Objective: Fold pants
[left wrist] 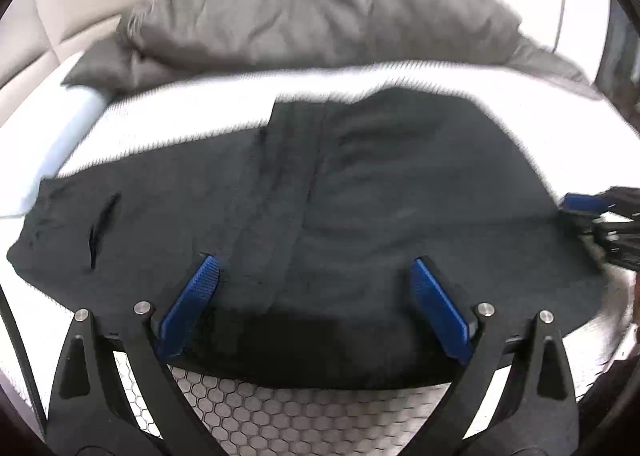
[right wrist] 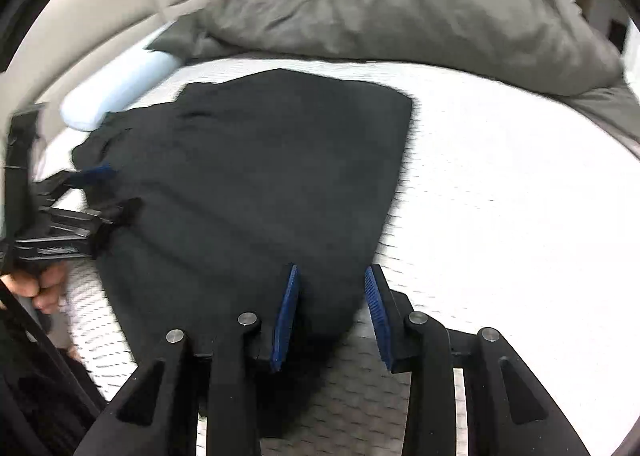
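Note:
Black pants (left wrist: 360, 184) lie folded and spread on a white mattress (left wrist: 208, 112), with a pocket slit at their left end. My left gripper (left wrist: 315, 259) hovers over the near edge of the pants, jaws wide apart and nothing gripped. My right gripper (right wrist: 332, 270) stands over the near right corner of the pants (right wrist: 260, 160). Its blue pads are apart, the cloth's corner lies between them, and they do not press on it. In the right wrist view the left gripper (right wrist: 120, 188) shows at the left edge of the pants, with a hand (right wrist: 44, 284) behind it. The right gripper (left wrist: 588, 216) shows at the right edge of the left wrist view.
A crumpled grey duvet (right wrist: 400, 4) is heaped along the far side of the bed. A pale blue bolster (right wrist: 116, 92) lies at the far left beside a beige padded headboard (left wrist: 60, 16). Bare white mattress (right wrist: 520, 196) stretches to the right of the pants.

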The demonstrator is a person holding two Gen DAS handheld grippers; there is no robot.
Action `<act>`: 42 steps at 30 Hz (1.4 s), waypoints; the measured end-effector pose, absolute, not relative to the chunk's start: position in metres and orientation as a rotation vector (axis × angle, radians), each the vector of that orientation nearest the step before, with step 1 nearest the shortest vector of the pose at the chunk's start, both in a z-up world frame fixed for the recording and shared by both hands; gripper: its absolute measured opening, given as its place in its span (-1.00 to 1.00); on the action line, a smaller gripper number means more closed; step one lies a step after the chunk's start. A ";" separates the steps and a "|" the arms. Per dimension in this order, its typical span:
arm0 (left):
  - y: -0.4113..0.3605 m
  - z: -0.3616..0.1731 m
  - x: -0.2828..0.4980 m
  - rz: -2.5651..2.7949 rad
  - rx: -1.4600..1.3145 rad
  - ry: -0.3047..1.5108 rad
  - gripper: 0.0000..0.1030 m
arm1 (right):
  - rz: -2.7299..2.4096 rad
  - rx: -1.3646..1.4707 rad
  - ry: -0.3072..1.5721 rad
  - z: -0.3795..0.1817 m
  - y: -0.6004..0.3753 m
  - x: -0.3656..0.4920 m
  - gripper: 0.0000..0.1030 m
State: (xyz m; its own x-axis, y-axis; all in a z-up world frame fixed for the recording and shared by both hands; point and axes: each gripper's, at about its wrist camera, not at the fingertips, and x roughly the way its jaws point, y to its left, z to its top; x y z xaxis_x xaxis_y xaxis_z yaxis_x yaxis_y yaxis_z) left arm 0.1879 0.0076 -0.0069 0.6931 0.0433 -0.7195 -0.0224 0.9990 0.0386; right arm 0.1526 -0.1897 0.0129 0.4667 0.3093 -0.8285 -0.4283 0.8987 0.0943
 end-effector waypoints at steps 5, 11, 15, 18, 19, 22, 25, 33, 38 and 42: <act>-0.013 0.004 0.205 -0.044 0.060 0.753 0.88 | 0.508 -0.131 0.900 0.037 -0.170 0.169 -0.26; -0.005 -0.032 0.249 0.052 0.054 0.928 0.72 | 0.615 -0.173 1.014 0.014 -0.111 0.203 -0.25; 0.016 -0.030 0.243 0.048 -0.034 0.907 0.73 | 0.549 -0.394 0.991 -0.005 -0.095 0.192 -0.26; 0.030 -0.027 0.232 0.013 -0.100 0.893 0.74 | 0.429 -0.391 0.970 0.000 -0.116 0.200 -0.25; 0.031 -0.026 0.230 0.010 -0.107 0.891 0.74 | 0.392 -0.377 0.966 -0.001 -0.124 0.203 -0.23; 0.032 -0.019 0.229 0.037 -0.118 0.880 0.73 | 0.408 -0.314 0.964 -0.002 -0.136 0.202 -0.22; 0.022 -0.001 0.232 0.041 -0.105 0.830 0.73 | 0.429 -0.286 0.925 0.014 -0.137 0.194 -0.12; 0.016 -0.030 0.304 0.150 -0.045 1.017 0.74 | 0.480 -0.262 0.990 0.004 -0.094 0.207 -0.03; 0.039 -0.033 0.308 0.162 -0.201 1.002 0.83 | 0.386 -0.368 0.971 -0.004 -0.097 0.211 0.03; 0.029 -0.029 0.305 0.177 -0.157 1.010 0.84 | 0.318 -0.259 0.965 -0.007 -0.131 0.219 0.25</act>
